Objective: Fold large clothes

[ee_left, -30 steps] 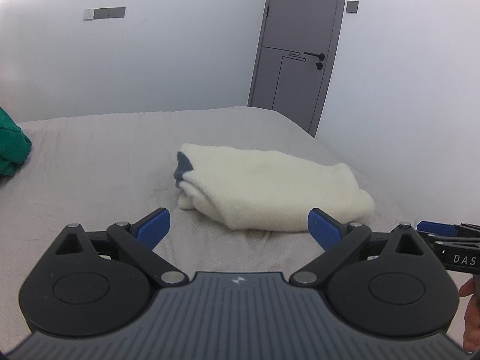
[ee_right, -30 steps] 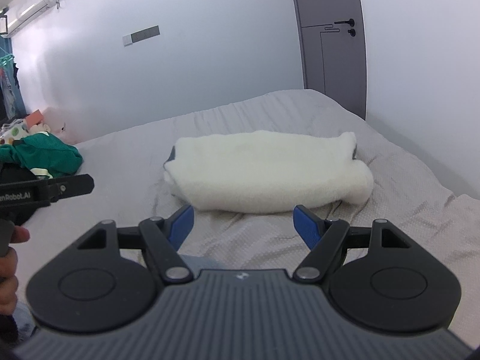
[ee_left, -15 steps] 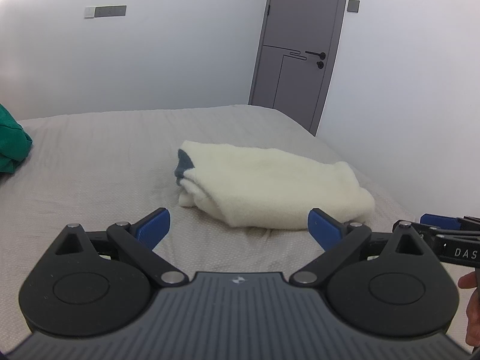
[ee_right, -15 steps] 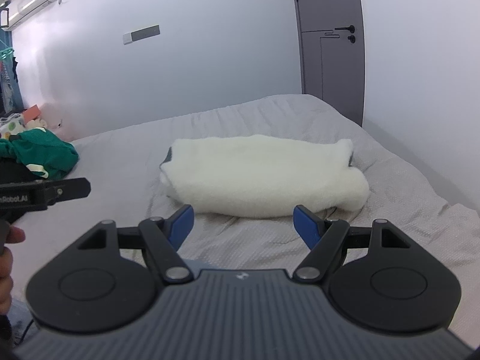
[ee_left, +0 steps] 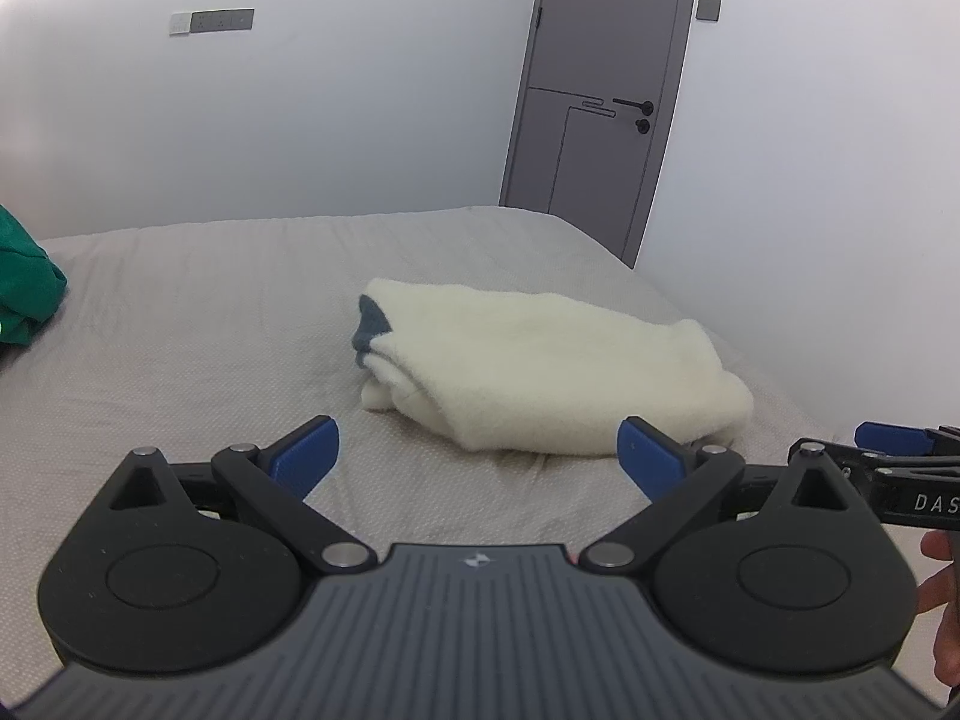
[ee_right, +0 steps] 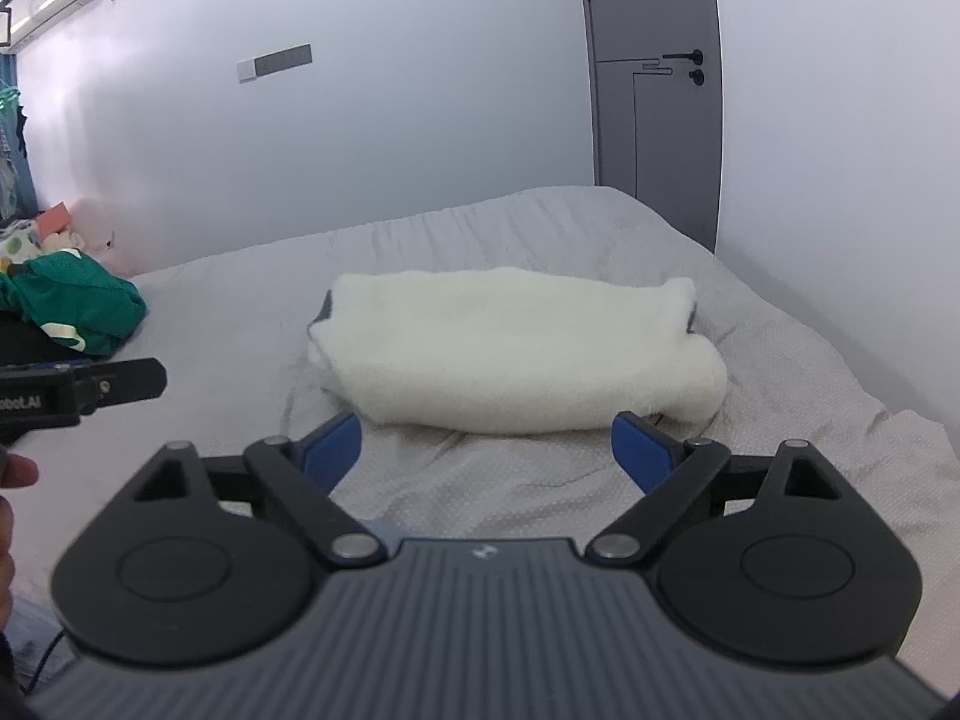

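A cream fleece garment (ee_left: 540,360) lies folded into a thick bundle on the grey bed (ee_left: 180,360), with a dark grey lining showing at its left end. It also shows in the right wrist view (ee_right: 516,348). My left gripper (ee_left: 480,456) is open and empty, held back from the bundle's near edge. My right gripper (ee_right: 489,450) is open and empty, just short of the bundle. Each gripper shows at the side of the other's view.
A heap of green clothes (ee_right: 78,306) lies at the bed's far left, also at the left wrist view's edge (ee_left: 24,294). A grey door (ee_left: 600,102) stands behind the bed's far right corner. White walls bound the bed at back and right.
Both grippers have drawn back and risen slightly from the bundle, still open. The folded garment has not moved.
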Demonstrator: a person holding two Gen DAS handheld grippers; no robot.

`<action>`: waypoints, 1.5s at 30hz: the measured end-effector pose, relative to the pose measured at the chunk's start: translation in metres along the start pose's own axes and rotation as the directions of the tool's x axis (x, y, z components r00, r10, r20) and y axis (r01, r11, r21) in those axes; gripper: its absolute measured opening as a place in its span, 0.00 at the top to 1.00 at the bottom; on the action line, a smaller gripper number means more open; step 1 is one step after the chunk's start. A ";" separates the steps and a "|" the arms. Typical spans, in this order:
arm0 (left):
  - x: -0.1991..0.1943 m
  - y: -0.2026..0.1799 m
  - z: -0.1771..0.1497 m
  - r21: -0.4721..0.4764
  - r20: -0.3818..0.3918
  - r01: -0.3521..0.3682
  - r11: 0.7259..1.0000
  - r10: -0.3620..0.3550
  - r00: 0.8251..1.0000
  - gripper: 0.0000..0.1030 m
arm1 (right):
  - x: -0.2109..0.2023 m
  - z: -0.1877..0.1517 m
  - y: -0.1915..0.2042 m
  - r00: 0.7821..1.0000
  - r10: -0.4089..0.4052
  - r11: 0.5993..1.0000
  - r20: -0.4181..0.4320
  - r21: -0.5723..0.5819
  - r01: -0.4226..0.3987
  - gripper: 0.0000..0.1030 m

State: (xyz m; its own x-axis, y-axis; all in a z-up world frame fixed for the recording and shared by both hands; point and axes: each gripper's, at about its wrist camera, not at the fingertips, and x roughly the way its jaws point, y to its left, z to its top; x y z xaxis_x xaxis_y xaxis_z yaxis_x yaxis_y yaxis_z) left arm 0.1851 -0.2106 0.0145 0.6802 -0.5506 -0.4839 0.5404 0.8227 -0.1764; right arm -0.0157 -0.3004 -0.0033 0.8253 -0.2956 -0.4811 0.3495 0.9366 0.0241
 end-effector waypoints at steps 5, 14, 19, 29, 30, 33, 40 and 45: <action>0.000 0.002 -0.001 0.000 -0.004 -0.005 1.000 0.005 1.000 0.02 | 0.003 -0.001 -0.002 1.000 -0.009 1.000 -0.013 0.017 0.009 0.11; -0.001 0.000 -0.003 0.004 -0.011 -0.009 1.000 0.009 1.000 0.02 | 0.003 -0.003 -0.005 0.999 -0.030 0.999 -0.011 0.031 0.030 0.11; -0.002 -0.001 -0.003 0.009 -0.014 -0.012 1.000 0.012 1.000 0.02 | 0.002 -0.004 -0.006 1.000 -0.025 0.999 -0.012 0.032 0.026 0.11; -0.003 -0.001 -0.004 0.010 -0.012 -0.013 1.000 0.013 1.000 0.01 | 0.002 -0.003 -0.008 1.000 -0.030 0.999 -0.008 0.037 0.030 0.11; -0.003 -0.002 -0.004 0.010 -0.012 -0.012 1.000 0.012 1.000 0.01 | 0.003 -0.002 -0.008 1.000 -0.030 0.999 -0.008 0.036 0.030 0.11; -0.003 -0.002 -0.004 0.009 -0.011 -0.013 1.000 0.013 1.000 0.01 | 0.002 -0.003 -0.006 1.000 -0.031 0.999 -0.007 0.031 0.031 0.11; -0.005 -0.003 -0.005 0.007 -0.010 -0.012 1.000 0.012 1.000 0.01 | 0.003 -0.004 -0.005 1.000 -0.029 0.999 -0.011 0.032 0.030 0.11; -0.006 -0.003 -0.005 0.007 -0.008 -0.011 1.000 0.011 1.000 0.00 | 0.003 -0.003 -0.005 1.000 -0.029 0.999 -0.010 0.030 0.030 0.11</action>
State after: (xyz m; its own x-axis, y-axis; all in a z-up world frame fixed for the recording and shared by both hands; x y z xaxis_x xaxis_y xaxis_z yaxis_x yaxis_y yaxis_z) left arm 0.1764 -0.2092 0.0137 0.6825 -0.5401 -0.4925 0.5360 0.8279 -0.1652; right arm -0.0167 -0.3056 -0.0074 0.8103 -0.3212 -0.4901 0.3869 0.9214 0.0358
